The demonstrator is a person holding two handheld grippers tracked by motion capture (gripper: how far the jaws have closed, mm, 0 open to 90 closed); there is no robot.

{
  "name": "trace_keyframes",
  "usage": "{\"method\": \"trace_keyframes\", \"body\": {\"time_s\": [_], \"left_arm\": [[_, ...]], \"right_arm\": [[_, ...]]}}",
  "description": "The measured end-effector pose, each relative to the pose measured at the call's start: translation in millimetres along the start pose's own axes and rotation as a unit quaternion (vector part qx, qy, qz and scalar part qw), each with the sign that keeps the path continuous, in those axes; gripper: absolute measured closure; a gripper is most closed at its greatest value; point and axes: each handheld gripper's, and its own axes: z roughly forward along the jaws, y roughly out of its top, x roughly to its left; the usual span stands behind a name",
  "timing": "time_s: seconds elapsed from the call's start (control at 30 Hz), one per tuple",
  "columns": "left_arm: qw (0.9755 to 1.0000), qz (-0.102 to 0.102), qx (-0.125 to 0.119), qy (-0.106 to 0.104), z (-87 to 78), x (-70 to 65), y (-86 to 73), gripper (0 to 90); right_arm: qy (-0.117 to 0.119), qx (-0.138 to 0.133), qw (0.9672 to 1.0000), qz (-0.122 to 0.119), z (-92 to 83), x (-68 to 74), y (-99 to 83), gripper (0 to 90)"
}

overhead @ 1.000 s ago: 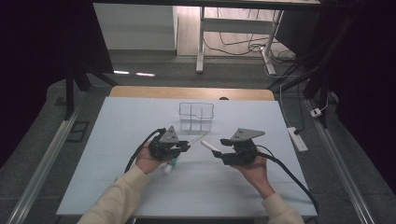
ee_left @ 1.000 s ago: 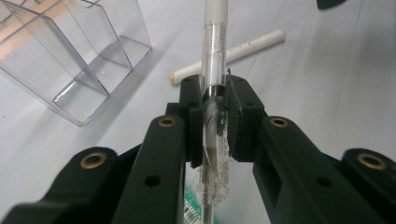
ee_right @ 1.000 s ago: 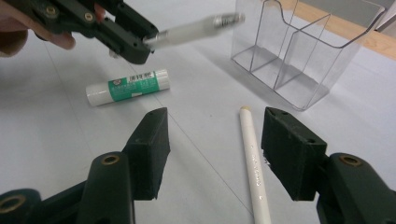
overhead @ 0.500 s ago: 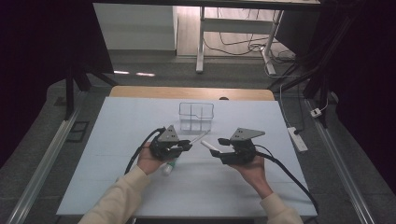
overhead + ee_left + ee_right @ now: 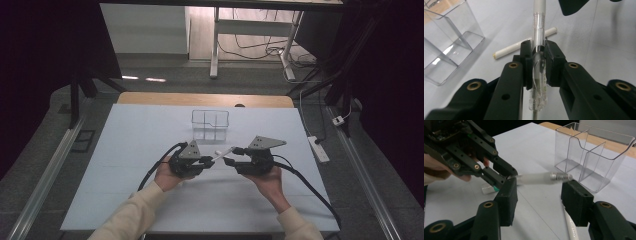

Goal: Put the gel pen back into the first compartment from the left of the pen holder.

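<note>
The pen (image 5: 538, 37) runs off the top edge of the left gripper view. The left claw (image 5: 537, 62) hides its clip end; the holder (image 5: 446, 45) is cropped.

Clear glossy plastic organizer (image 5: 594, 152); frosted plastic pen (image 5: 536, 178); matt table (image 5: 125, 165).

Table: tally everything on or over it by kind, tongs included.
Pens: 2 (held pen, loose pen)
Clear holder: 1
White-green item: 1
Tongs: 2 (left tongs, right tongs)
Total: 6
</note>
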Motion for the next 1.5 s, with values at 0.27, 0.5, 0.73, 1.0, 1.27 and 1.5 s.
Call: {"method": "trace_keyframes", "body": {"time_s": [0.27,0.5,0.73,1.0,1.27,1.5], "left_arm": [[0.9996,0.019,0.021,-0.005,10.4,-9.0,2.5,78.1],[0.9992,0.022,0.033,0.003,12.9,-9.4,2.4,77.1],[0.9994,0.017,0.027,0.014,12.6,-8.0,1.4,72.2],[0.9994,0.003,0.020,0.027,8.1,-4.4,0.9,56.5],[0.9988,-0.022,0.012,0.041,-7.1,-1.1,-5.5,46.7],[0.9973,-0.043,0.017,0.057,-29.1,3.0,-20.1,40.8]], "right_arm": [[0.006,-0.013,0.9999,0.003,-0.5,1.2,0.7,57.6],[0.044,-0.021,0.9988,-0.003,-2.9,2.6,2.6,70.6],[0.075,-0.026,0.9966,-0.021,-2.8,6.4,3.4,78.3],[0.048,-0.017,0.9980,-0.037,-5.9,5.5,3.9,79.1],[0.034,-0.021,0.9981,-0.046,-10.1,5.8,5.4,79.1],[0.028,-0.027,0.9981,-0.048,-13.9,4.9,7.3,79.0]]}}
